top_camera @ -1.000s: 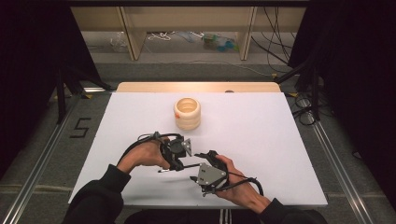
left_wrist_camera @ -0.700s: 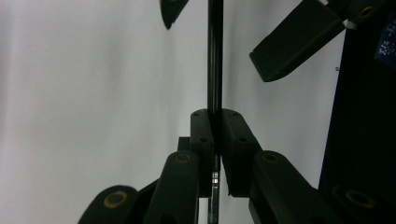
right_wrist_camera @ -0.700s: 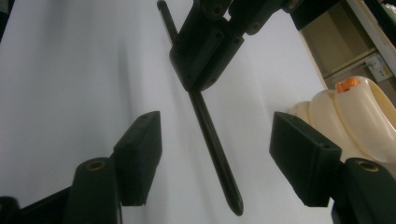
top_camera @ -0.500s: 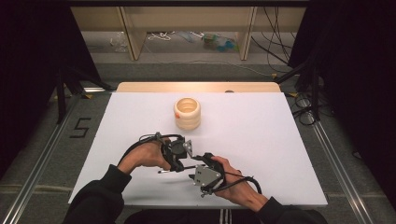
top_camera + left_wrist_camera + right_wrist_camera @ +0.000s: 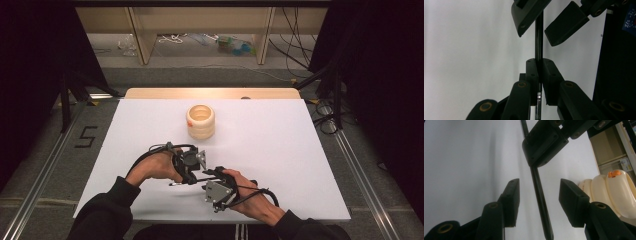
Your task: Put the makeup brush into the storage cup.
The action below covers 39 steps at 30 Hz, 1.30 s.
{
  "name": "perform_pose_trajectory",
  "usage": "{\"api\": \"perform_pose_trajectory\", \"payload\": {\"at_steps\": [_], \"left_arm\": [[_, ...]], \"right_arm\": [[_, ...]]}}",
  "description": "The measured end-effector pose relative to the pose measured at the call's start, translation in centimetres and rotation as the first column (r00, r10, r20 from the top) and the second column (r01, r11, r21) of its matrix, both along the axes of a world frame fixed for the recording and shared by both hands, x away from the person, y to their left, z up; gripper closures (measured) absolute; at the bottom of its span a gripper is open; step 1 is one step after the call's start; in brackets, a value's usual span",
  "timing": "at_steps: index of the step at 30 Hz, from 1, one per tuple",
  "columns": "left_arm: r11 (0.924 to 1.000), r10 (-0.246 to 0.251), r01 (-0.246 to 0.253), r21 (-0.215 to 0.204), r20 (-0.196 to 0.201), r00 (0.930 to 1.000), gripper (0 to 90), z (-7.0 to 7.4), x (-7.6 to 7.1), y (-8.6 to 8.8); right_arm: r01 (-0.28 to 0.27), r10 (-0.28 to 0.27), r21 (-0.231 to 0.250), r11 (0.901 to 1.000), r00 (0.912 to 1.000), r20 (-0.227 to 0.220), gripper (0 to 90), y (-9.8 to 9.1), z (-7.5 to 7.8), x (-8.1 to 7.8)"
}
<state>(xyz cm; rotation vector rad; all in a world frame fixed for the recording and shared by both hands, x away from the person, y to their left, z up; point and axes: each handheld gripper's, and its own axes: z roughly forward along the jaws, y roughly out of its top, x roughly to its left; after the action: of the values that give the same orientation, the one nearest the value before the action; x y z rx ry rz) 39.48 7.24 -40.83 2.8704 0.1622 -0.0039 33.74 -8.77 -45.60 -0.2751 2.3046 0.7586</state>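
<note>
Black rod: a thin dark pen-like stick (image 5: 192, 181) is held level just above the white counter (image 5: 280, 150), near its front edge, between the two hands.
Left gripper (image 5: 189, 165): fingers (image 5: 532, 75) are clamped tight on the rod, which is pinched between the pads in the left gripper view; a silvery section is seen below the grip.
Right gripper (image 5: 216, 176): fingers (image 5: 512, 195) are half open and have just been closing; the rod (image 5: 540, 197) is seen between the pads with a gap on both sides, so it is not gripped yet.
Step in hand: judged to be a hand-over or a two-handed grip on the rod, possibly to pull a cap or a part off; which one cannot be told.
Next move: the right fingers are to be closed fully onto the shaft, kept centred, while the left grip is held steady; a skewed pinch could twist the thin rod out of line.
Other things: a cream ribbed ring-shaped pot (image 5: 201, 121) stands upright on the counter, well apart behind the hands; something orange is glimpsed at its rim in the right gripper view.
In the way: nothing is seen between the right pads and the rod; cables trail from both grippers but lie clear of the grip.
</note>
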Motion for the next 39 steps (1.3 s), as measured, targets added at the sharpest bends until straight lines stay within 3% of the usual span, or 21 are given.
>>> {"api": "perform_pose_trajectory", "payload": {"at_steps": [1,4,6,8,11,16,21,22,26,27,34,35,39], "left_arm": [[1.0,-0.004,0.004,-0.001,0.001,1.0,83.7,0.0,0.0,-0.04],[1.0,-0.003,0.003,-0.001,0.002,1.0,83.7,0.02,-0.01,-0.01],[1.0,-0.004,0.004,-0.001,0.001,1.0,83.7,0.06,0.0,0.02],[1.0,-0.005,0.005,0.0,0.005,1.0,83.7,0.09,0.02,0.03],[1.0,-0.008,0.008,0.001,0.003,1.0,83.7,0.05,0.0,0.02],[0.9999,-0.011,0.011,0.002,0.005,0.9999,83.7,0.0,-0.04,-0.04],[0.9999,-0.014,0.014,0.004,-0.001,0.9999,83.7,-0.06,-0.1,-0.11],[0.9999,-0.014,0.014,0.003,0.0,0.9999,83.7,-0.06,-0.1,-0.12],[0.9999,-0.013,0.013,0.004,-0.004,0.9999,83.7,-0.03,-0.13,-0.1],[0.9999,-0.015,0.015,0.004,-0.002,0.9999,83.7,-0.01,-0.1,-0.09],[0.9999,-0.015,0.015,0.005,-0.007,0.9999,83.7,-0.03,-0.16,-0.13],[0.9999,-0.016,0.016,0.005,-0.007,0.9999,83.7,-0.02,-0.16,-0.13],[0.9998,-0.02,0.02,0.003,-0.004,0.9998,83.7,-0.03,-0.15,-0.17]], "right_arm": [[0.003,-0.003,-0.008,1.0,0.9997,-0.022,55.0,0.05,-0.09,-0.12],[-0.019,0.019,-0.022,0.9996,0.9998,0.005,56.6,0.21,-0.03,0.04],[0.021,-0.021,-0.025,0.9995,0.9997,-0.01,57.9,0.2,-0.24,-0.25],[0.02,-0.02,-0.028,0.9994,0.9998,-0.007,58.8,0.23,-0.28,-0.27],[-0.015,0.016,-0.054,0.9985,0.9997,0.017,62.7,0.31,-0.22,-0.12],[0.006,-0.006,-0.057,0.9984,0.9999,0.01,65.9,0.4,-0.28,-0.4],[-0.005,0.007,-0.072,0.9974,0.9997,0.025,69.5,0.56,-0.25,-0.49],[-0.028,0.03,-0.087,0.9958,0.9992,0.026,70.8,0.61,-0.23,-0.37],[-0.012,0.014,-0.086,0.9962,0.9996,0.026,72.5,0.63,-0.28,-0.48],[-0.035,0.038,-0.097,0.9947,0.9988,0.029,73.5,0.69,-0.26,-0.35],[-0.033,0.036,-0.104,0.994,0.999,0.028,76.1,0.78,-0.29,-0.45],[-0.011,0.013,-0.095,0.9954,0.9996,0.025,76.5,0.76,-0.32,-0.57],[-0.037,0.04,-0.11,0.9932,0.9988,0.028,78.6,0.83,-0.26,-0.47]]}}
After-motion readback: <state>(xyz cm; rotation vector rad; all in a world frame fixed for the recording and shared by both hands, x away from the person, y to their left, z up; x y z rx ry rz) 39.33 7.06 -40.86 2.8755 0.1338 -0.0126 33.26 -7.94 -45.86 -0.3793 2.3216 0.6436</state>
